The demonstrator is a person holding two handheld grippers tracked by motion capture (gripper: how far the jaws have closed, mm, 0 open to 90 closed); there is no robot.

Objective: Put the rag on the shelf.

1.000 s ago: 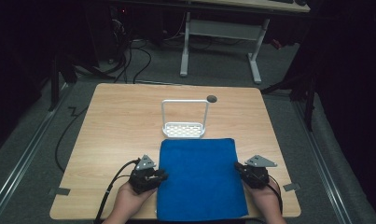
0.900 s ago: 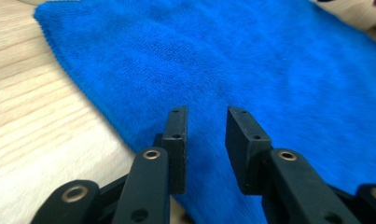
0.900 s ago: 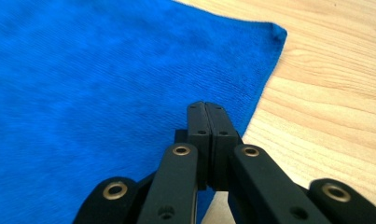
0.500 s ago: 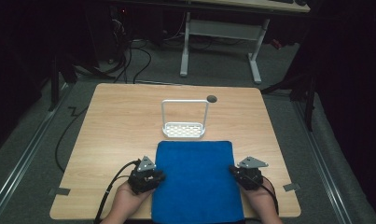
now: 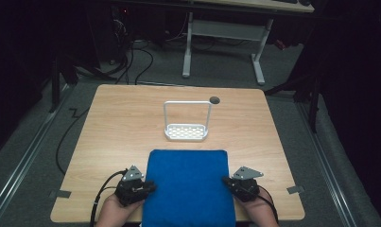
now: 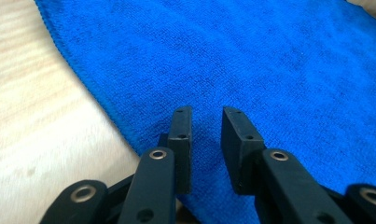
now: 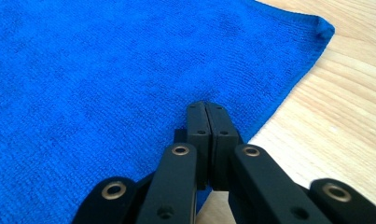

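Note:
A blue towel [image 5: 188, 187] lies flat on the near half of the wooden table [image 5: 131, 123], with its near end at the front edge. My left gripper [image 5: 149, 188] rests at the towel's left edge. In the left gripper view the towel [image 6: 251, 60] spreads ahead, and the left gripper [image 6: 207, 112] is open by a narrow gap with nothing between the jaws. My right gripper [image 5: 227, 181] sits at the towel's right edge. In the right gripper view it [image 7: 206, 106] is shut, its tips over the towel [image 7: 106, 70] near the hem, and I see no cloth between the jaws.
A white wire rack [image 5: 187, 124] with a perforated base stands just beyond the towel at mid-table. A small dark round hole [image 5: 214, 100] lies behind it. Bare wood [image 5: 273, 137] flanks the towel on both sides. A desk frame [image 5: 223, 42] and cables stand on the floor beyond.
Both grippers and the towel have shifted left and toward the person. The towel's far edge now lies farther from the rack.

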